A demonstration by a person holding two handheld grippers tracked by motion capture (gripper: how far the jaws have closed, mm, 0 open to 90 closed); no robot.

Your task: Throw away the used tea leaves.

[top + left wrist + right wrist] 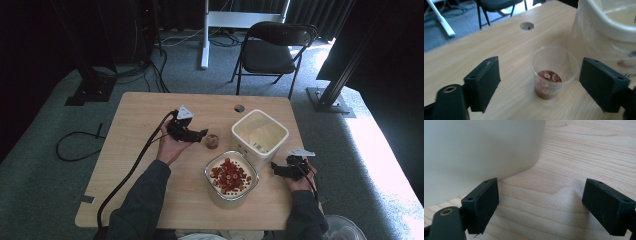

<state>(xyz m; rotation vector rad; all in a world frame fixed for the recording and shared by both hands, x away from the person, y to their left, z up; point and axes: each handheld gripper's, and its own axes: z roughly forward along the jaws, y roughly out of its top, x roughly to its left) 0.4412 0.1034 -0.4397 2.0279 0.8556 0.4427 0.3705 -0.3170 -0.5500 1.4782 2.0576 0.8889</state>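
Small clear plastic cup (554,71) with a few red bits at its bottom, standing on the wooden counter (486,42) between the wide-apart left tongs (546,81), untouched, tall white tub (474,152) just ahead of the wide-apart right tongs (541,205), clear bowl of red bits (231,175) between both tongs

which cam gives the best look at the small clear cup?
Left gripper view: the small clear cup stands upright between the open jaws of the left gripper, with red-brown cereal rings in its bottom. The high view shows it tiny, beside the white bin.
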